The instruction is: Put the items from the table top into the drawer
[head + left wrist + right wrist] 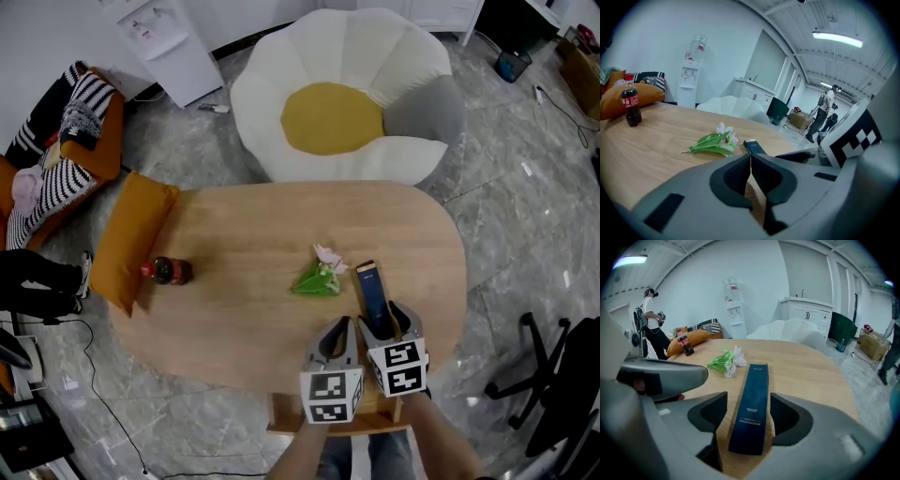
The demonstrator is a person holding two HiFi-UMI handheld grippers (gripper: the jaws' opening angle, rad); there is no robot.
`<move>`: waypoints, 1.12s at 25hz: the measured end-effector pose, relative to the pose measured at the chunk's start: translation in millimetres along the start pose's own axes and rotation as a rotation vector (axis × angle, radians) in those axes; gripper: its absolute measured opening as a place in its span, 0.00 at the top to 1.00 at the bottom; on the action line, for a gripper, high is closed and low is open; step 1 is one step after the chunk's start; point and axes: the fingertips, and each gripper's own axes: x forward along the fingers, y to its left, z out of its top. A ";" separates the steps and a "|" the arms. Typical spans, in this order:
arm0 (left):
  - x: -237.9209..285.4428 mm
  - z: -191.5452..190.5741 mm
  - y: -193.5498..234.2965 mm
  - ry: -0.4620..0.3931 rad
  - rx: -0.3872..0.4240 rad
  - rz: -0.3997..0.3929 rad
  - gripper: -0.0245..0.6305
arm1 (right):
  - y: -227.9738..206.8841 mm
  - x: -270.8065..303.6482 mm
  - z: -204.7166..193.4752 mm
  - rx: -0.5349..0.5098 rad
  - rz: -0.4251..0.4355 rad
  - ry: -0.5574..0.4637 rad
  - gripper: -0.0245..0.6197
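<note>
- The box (751, 413), long and dark blue, lies flat on the bench (234, 319) between the jaws of the right tongs (380, 323). Its length runs away along their line, so closing them would take it by its narrow sides.
- The right tongs are released: the jaws stand wide, bare wood shows on either side of the box, and no pad presses on it.
- The left tongs (750, 161) are clenched on nothing, tips meeting. They sit just left of the right tongs, probably kept clear and free to work the drawer.
- A flower sprig (319, 277) lies just beyond the left tongs, beside the box's far end.
- A bottle (169, 271) stands upright well off to the left, near a cushion (131, 239) at the bench's end.
- A wooden ledge (281, 427) under the bench's near edge, below both tongs, is likely the drawer. I cannot tell whether it is open.
- All three items are on the bench; the box looks to be the first pick.
</note>
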 end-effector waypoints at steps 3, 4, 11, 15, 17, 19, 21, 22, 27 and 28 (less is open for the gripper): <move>4.7 -5.0 -0.5 0.015 0.005 -0.002 0.94 | -3.9 5.7 -3.4 0.000 0.000 0.011 0.53; 5.9 -6.9 -0.1 0.020 0.005 -0.002 0.94 | -4.6 7.6 -5.1 -0.002 0.000 0.017 0.53; 7.0 -18.4 5.4 0.045 -0.001 0.008 0.94 | -7.5 11.3 -10.4 -0.014 -0.020 0.041 0.59; 8.2 -25.2 7.4 0.066 -0.006 0.012 0.94 | -9.9 12.2 -11.3 -0.030 -0.049 0.055 0.64; 8.9 -25.2 6.3 0.068 -0.019 0.010 0.94 | -10.7 11.7 -11.3 -0.042 -0.054 0.067 0.65; 8.8 -25.1 7.3 0.067 -0.041 0.015 0.94 | -10.7 11.6 -11.4 -0.047 -0.046 0.069 0.65; 7.5 -25.2 8.2 0.068 -0.049 0.018 0.94 | -10.1 9.9 -11.1 -0.042 -0.036 0.070 0.65; 6.7 -24.6 8.0 0.067 -0.047 0.018 0.94 | -9.5 8.2 -9.8 -0.039 -0.032 0.067 0.65; 0.0 -20.1 8.4 0.057 -0.050 0.011 0.94 | -2.7 -2.6 -2.1 -0.016 -0.020 0.038 0.66; -2.0 -19.3 8.7 0.057 -0.050 0.010 0.94 | -0.9 -6.0 -1.4 -0.015 -0.020 0.034 0.66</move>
